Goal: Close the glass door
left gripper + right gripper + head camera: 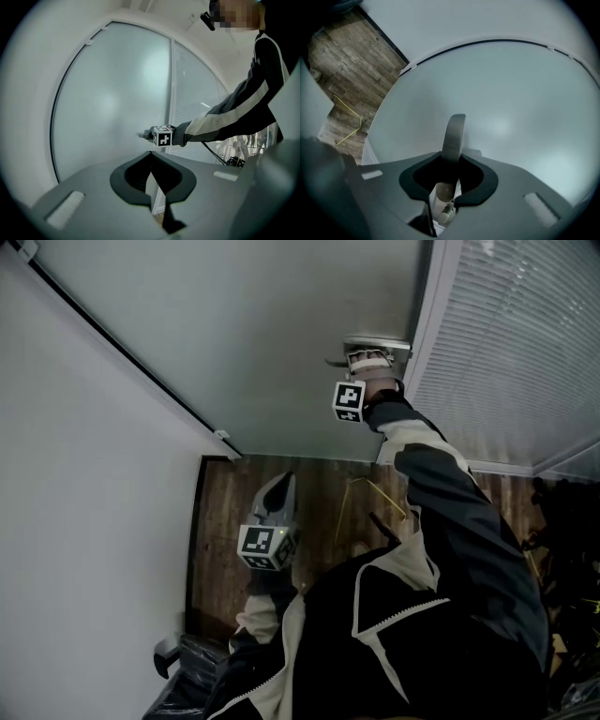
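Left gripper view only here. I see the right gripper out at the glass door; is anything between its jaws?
Observer: Yes. The right gripper is clamped on the door handle, a lever between its jaws.
Operator: Anything on the floor?
Observer: A thin yellow wire lies on the wood floor before the glass door.
Operator: And my left gripper?
Observer: The left gripper is held close to the person's body, apart from the door.

The right gripper, on an outstretched dark-and-cream jacket sleeve, is meeting the silver metal lever handle on the far frosted glass door. The left gripper is hovering nearer, over the brown wood-plank floor.
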The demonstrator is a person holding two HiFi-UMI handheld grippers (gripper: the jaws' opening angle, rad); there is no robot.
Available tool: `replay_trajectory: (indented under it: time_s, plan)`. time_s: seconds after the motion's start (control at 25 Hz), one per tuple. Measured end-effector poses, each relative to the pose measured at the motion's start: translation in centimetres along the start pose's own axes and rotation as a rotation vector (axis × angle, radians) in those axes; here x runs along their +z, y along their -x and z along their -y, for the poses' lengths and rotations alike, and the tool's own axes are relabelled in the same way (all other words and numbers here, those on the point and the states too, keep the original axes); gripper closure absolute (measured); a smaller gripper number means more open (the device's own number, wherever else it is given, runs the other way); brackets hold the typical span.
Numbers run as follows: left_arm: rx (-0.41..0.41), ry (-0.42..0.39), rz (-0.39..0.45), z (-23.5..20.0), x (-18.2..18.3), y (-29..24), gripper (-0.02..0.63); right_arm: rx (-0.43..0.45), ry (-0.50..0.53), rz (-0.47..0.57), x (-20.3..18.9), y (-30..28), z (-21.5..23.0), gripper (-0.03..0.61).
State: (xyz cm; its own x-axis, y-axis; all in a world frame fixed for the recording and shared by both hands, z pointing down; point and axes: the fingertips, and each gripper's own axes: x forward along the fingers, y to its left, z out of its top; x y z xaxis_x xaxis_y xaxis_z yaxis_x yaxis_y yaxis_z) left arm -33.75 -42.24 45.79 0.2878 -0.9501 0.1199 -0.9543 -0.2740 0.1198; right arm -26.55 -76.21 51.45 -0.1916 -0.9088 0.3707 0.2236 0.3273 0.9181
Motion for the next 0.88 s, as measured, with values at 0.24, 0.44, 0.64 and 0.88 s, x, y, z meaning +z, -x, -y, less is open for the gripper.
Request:
replay_trajectory:
  time_s: [0.24, 0.44, 0.64, 0.88]
  plan:
    - [0.031, 0.015, -0.006, -0.4, 0.1, -1.7, 0.611, -0.001, -0.018, 0.022, -0.3, -1.7, 1.1, 0.504]
    - [0.026, 0.009, -0.005, -0.4, 0.0, -3.0, 0.611, -0.014, -0.027, 0.044, 0.2, -2.0, 1.1, 0.517]
    - [0.034, -0.009, 0.005, -0.2, 0.2, -2.9, 0.611, -0.005, -0.022, 0.04, -0.1, -2.1, 1.0, 0.517]
    - [0.045, 0.014, -0.006, -0.6, -0.1, -1.8, 0.612, 0.036, -0.143, 0.075, -0.5, -1.1, 0.8, 0.396]
